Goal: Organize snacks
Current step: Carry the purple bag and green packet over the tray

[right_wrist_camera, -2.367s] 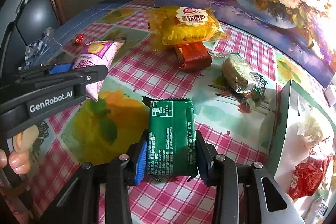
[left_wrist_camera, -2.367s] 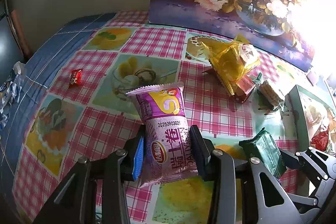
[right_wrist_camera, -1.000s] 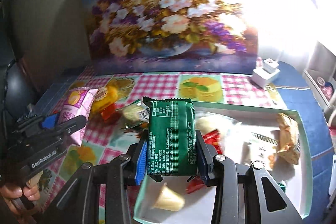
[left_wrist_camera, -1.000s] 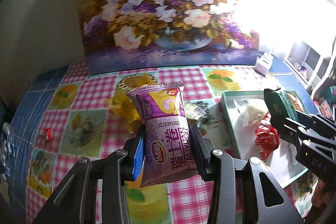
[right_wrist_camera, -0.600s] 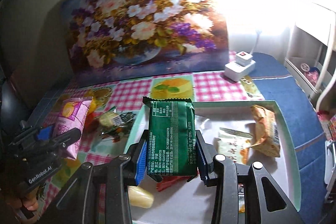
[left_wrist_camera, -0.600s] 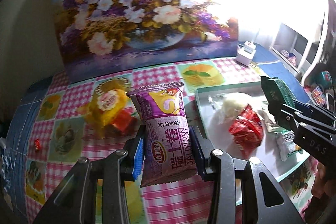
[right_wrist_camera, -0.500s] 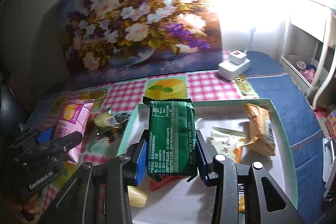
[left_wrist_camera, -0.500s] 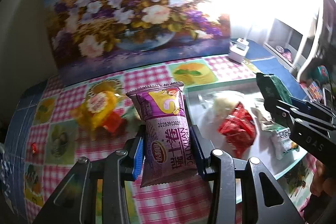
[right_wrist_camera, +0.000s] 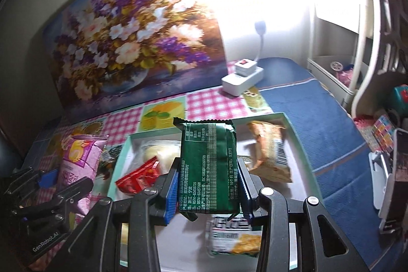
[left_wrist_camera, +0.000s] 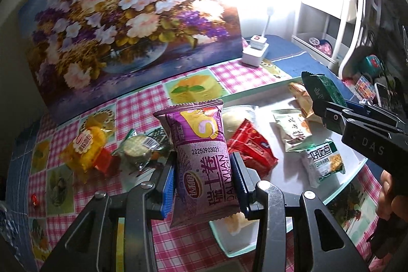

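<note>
My left gripper is shut on a purple snack pack, held upright in the air over the left edge of a pale green tray. My right gripper is shut on a dark green snack pack above the middle of the same tray. In the left wrist view the right gripper with its green pack hangs at the right. In the right wrist view the left gripper and purple pack show at the lower left.
The tray holds a red pack, a white-green pack, a beige pack and an orange pack. On the checked cloth to the left lie a yellow bread pack, a round biscuit pack and a small red candy. A flower painting and a white power strip stand behind.
Both grippers have swung right from the loose snacks to over the tray, each keeping its pack. The tray now fills more of both views.
</note>
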Demonstrator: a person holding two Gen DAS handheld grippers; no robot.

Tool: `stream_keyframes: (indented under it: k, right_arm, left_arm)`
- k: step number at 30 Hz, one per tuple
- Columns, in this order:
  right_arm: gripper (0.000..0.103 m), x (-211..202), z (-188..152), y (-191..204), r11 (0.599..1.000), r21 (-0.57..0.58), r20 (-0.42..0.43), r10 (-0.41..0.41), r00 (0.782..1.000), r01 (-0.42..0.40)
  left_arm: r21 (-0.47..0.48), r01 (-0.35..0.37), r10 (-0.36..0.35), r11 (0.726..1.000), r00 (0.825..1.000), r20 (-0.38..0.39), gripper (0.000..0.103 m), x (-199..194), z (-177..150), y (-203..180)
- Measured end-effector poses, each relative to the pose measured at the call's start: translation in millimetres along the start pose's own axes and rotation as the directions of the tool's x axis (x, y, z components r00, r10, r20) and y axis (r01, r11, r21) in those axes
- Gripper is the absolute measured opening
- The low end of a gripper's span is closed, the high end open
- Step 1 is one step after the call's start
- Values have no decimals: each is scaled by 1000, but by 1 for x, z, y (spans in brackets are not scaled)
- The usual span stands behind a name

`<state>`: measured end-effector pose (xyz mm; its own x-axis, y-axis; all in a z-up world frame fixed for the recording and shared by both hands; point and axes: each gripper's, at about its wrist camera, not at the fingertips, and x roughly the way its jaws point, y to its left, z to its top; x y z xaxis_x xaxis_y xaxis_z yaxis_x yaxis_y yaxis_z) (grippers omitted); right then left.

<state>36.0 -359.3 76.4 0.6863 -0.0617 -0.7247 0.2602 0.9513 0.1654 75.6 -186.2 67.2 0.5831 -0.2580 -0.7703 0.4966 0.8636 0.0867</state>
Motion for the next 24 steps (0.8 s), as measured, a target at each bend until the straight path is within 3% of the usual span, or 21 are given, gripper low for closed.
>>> stream_keyframes:
  k: [12,24]
  right_arm:
    - [43,-5,-16,-51,995,79,-25,-66,997,68]
    - [43,-2,-32,-81,989,101,-74,-102,992,109]
  left_arm:
    - [107,31,-28,994,999,-27,42,7,8,-49]
    - [187,80,-61,979,993,-104,42,24,-3,-93]
